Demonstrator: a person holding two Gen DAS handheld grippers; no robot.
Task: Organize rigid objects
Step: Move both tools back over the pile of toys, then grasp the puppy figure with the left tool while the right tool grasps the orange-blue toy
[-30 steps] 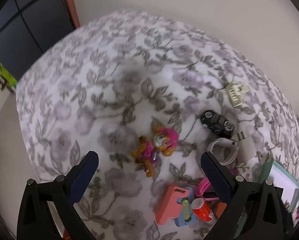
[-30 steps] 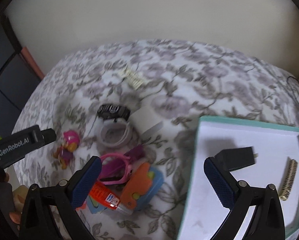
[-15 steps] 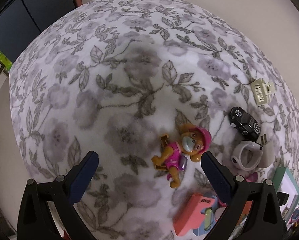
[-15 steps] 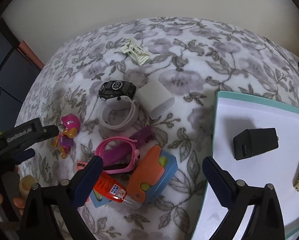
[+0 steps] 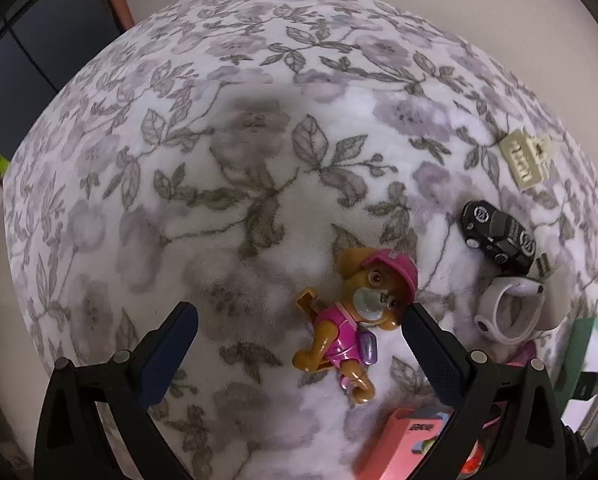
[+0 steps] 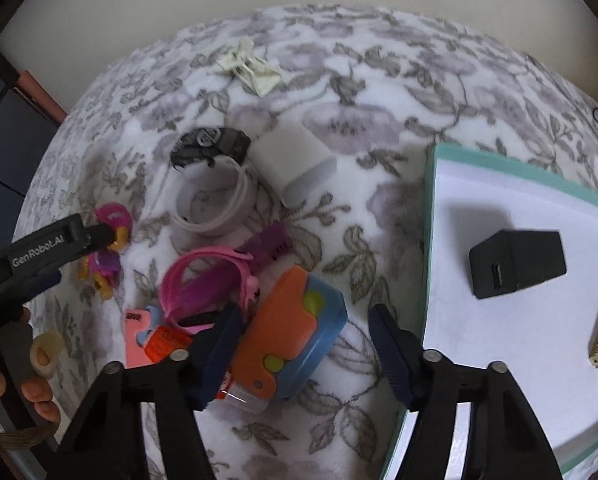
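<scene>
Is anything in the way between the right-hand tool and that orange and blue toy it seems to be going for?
Nothing visible blocks it. The orange and blue toy already lies between the right gripper's jaws, which have just been closing. The pink band and a red-labelled tube crowd its left side.

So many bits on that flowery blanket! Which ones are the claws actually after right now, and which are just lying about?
In play:
- left claw, open over the pup figure
- right claw, closing around the orange-and-blue toy
- white tray

Lying about:
- black toy car
- cream hair clip
- white charger
</scene>
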